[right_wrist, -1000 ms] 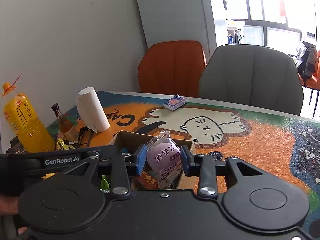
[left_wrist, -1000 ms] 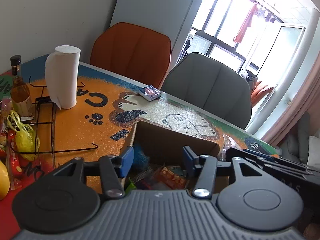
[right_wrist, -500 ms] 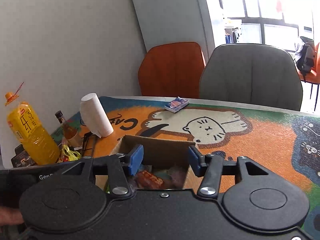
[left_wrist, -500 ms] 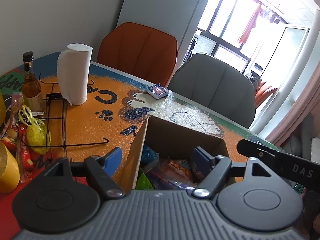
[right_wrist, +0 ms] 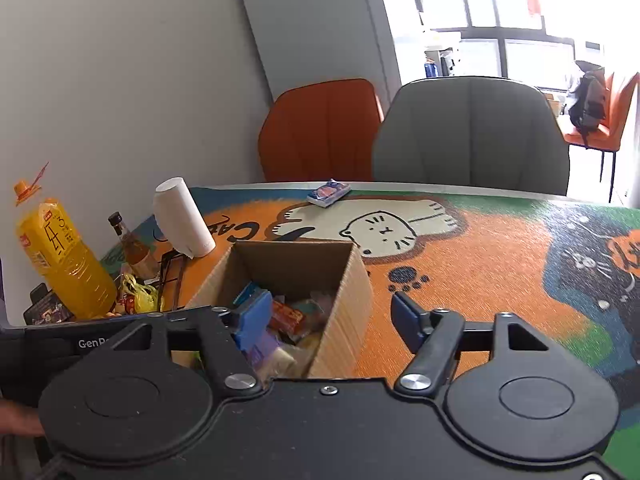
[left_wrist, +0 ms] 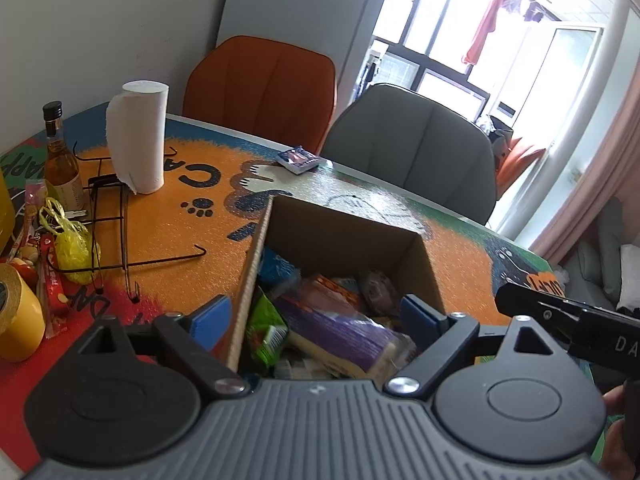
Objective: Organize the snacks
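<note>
An open cardboard box (left_wrist: 344,236) (right_wrist: 292,264) stands on the cat-print table mat, filled with snack packets, among them a purple one (left_wrist: 344,332) and a green one (left_wrist: 264,328). My left gripper (left_wrist: 316,318) hovers over the box's near left corner. Its jaws are opening and straddle the left wall without touching anything. My right gripper (right_wrist: 332,318) hangs over the box's near right corner. Its jaws are also opening, with the right wall between them and nothing pressed. A small blue packet (left_wrist: 299,159) (right_wrist: 329,192) lies at the table's far edge.
A paper towel roll (left_wrist: 138,136), a brown bottle (left_wrist: 60,160), a black wire rack (left_wrist: 120,240), a yellow tape roll (left_wrist: 16,316) and loose snacks crowd the left side. An orange drink bottle (right_wrist: 64,260) stands there too. An orange chair (left_wrist: 260,92) and a grey chair (left_wrist: 408,148) stand behind the table.
The right gripper let go of a purple snack pack, which dropped into the box. Both sets of jaws have spread wider, and the right gripper has shifted right.
</note>
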Demonstrator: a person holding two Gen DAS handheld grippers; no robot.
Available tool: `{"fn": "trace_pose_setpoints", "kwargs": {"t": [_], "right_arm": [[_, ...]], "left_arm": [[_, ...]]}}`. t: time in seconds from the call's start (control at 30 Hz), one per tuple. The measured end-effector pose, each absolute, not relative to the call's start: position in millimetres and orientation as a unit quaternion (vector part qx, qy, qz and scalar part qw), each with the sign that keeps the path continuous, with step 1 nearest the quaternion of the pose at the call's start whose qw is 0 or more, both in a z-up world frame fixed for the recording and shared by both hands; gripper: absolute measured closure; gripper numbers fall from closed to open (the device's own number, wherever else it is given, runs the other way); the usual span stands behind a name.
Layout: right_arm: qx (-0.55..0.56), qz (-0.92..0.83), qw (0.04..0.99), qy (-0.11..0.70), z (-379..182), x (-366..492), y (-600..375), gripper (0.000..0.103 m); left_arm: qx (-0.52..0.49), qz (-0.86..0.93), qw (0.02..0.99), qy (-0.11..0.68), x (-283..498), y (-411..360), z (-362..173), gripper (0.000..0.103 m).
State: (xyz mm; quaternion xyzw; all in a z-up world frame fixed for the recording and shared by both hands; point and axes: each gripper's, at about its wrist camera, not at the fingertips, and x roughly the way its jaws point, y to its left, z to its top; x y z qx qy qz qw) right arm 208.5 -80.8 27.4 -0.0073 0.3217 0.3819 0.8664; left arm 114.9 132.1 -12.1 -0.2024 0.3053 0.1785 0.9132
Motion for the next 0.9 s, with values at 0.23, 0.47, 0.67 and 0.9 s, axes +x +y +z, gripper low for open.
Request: {"fn": "trace_pose_setpoints", "kwargs": {"t": [0.23, 0.47, 0.67, 0.9], "right_arm": [[0.008, 0.365, 0.875, 0.318, 28.8, 196.4, -109.5, 0.022], [0.023, 0.343, 0.887, 0.308, 32.2, 182.0, -138.5, 0.004], [0.034, 0.326, 0.894, 0.307, 34.7, 171.0, -159.0, 0.0], [0.037, 0.307, 0.902, 0.302, 38.4, 151.4, -180.2, 0.0]], "left_arm": [[-0.191, 0.166, 0.918, 0.305, 105.6, 114.2, -9.3, 0.001], [-0.179, 0.15, 0.923, 0.305, 96.4, 99.3, -5.8, 0.0], [-0.165, 0.139, 0.928, 0.304, 84.9, 87.4, -1.1, 0.0], [-0.148, 0.12, 0.935, 0.3, 68.0, 69.1, 6.1, 0.0]]}}
